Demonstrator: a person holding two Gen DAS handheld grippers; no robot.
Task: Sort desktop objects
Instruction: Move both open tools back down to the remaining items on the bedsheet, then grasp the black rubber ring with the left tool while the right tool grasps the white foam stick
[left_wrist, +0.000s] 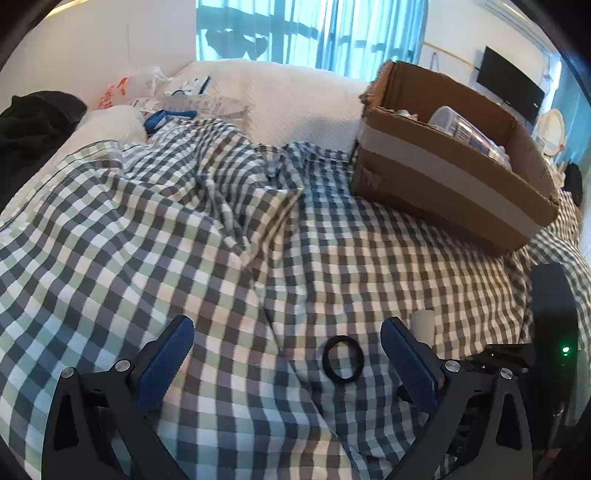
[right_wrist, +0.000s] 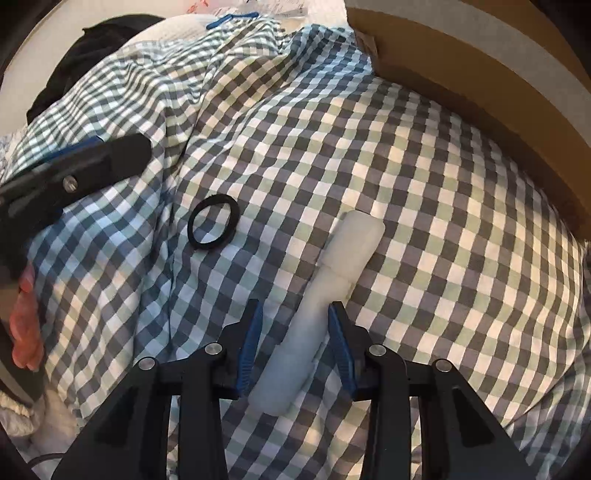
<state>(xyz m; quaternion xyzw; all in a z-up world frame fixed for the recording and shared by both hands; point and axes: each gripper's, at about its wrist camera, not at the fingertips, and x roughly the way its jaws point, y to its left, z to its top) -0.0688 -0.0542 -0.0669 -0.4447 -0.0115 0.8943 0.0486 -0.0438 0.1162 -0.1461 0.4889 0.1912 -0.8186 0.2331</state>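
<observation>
Straddling a pale plastic bottle (right_wrist: 325, 306) on the checked bedcover (right_wrist: 443, 258): right gripper (right_wrist: 295, 314), jaws partly drawn in, blue pads either side of the narrow neck with slivers of cloth visible between pad and plastic, so not yet pinching. Bottle lying flat, wide end toward the cardboard box (right_wrist: 480, 74), near it but apart. Black ring (right_wrist: 213, 221) beside the bottle, on the side away from the box, flat on the cloth.

Left gripper (left_wrist: 288, 332): spread wide, nothing between the pads, poised over the same ring (left_wrist: 342, 363), which sits nearer its box-side finger.

Likely faults, as judgement. Grip on a tapering neck: risk of the bottle swinging or slipping out lengthwise on lifting, with the heavier ends hanging unsupported. Soft, wrinkled bedcover: risk of pads catching a fold and dragging cloth along with the bottle. Ring thin and flat against fabric: risk of the left pads closing on cloth alone, or nudging the ring off-centre. Both grippers close together: risk of a collision.

View differences. Left wrist view only: inside of the box (left_wrist: 461, 158), already holding a clear container (left_wrist: 461, 125) and other items too indistinct to name; bottle almost hidden, only its tip (left_wrist: 424, 325) showing. Right wrist view only: full length of the bottle, pad-to-neck spacing, and fingers of the person's left hand (right_wrist: 24, 325); only the box's outer wall shown.
</observation>
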